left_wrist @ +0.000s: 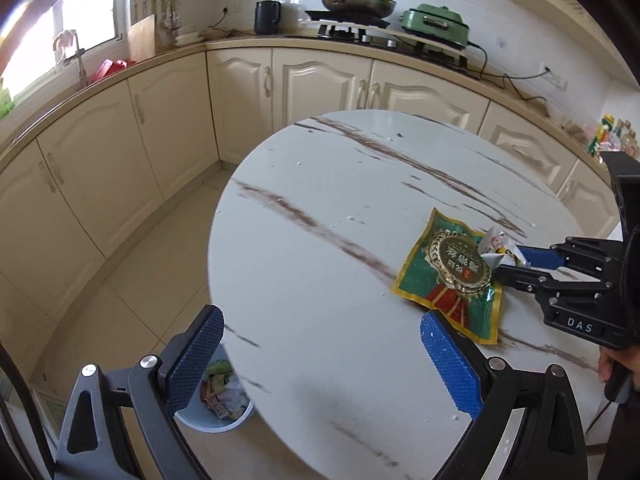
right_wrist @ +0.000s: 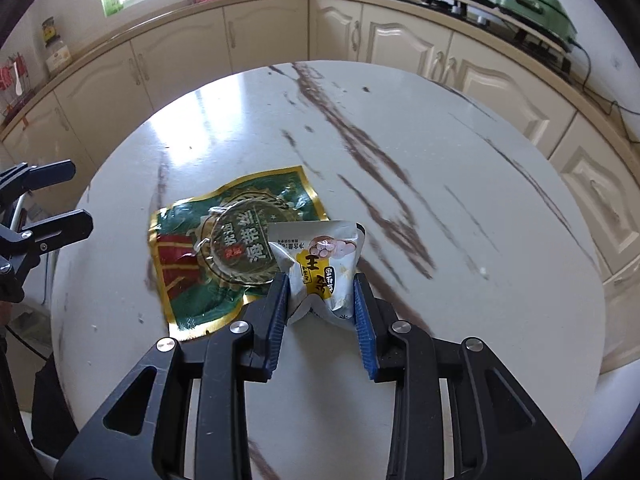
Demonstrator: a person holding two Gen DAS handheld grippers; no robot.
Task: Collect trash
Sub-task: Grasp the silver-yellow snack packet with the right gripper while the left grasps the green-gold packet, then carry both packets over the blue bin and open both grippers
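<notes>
The right gripper (right_wrist: 320,300) pinched the crumpled white wrapper (right_wrist: 324,264) just beside the green packet (right_wrist: 224,248); the left gripper (left_wrist: 320,356), nearer the bin (left_wrist: 218,404), was spread empty. The light wrapper could slip free during carrying.

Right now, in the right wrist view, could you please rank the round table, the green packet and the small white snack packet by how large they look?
1. Round table, by far the largest.
2. Green packet.
3. White snack packet, pinched in the right gripper; being nearer the camera flatters it, yet it looks smallest.
</notes>
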